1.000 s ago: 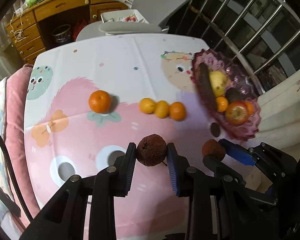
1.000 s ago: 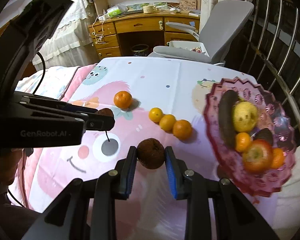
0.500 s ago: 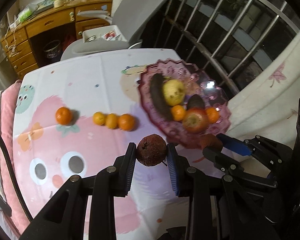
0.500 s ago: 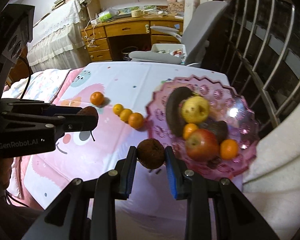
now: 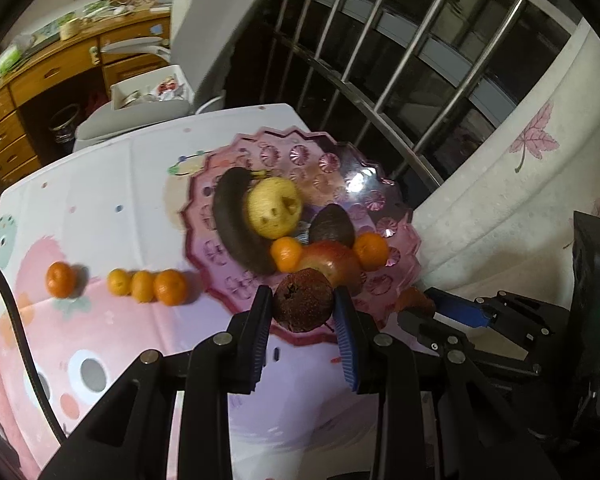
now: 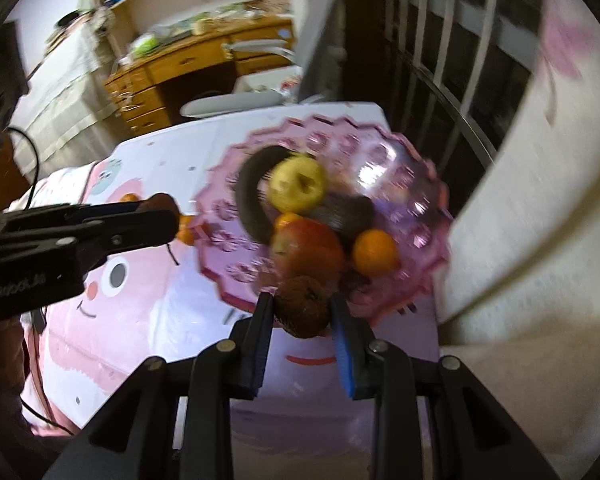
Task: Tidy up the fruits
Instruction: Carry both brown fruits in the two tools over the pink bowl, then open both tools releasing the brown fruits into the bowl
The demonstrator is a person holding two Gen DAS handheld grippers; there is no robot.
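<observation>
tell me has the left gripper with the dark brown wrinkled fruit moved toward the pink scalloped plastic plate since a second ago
Yes. The left gripper has travelled right across the cartoon tablecloth; its dark brown wrinkled fruit now overlaps the pink scalloped plastic plate's near rim.

Left gripper (image 5: 303, 307): clamps a brown fruit (image 5: 303, 305) at the pink dish's (image 5: 340, 168) near rim.
Right gripper (image 5: 420, 309): holds another brown fruit (image 5: 413, 301).
Tablecloth (image 5: 100, 184): four oranges (image 5: 142, 286).

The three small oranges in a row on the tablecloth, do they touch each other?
Touching. The left wrist view shows the three small oranges pressed side by side, no cloth between.
</observation>
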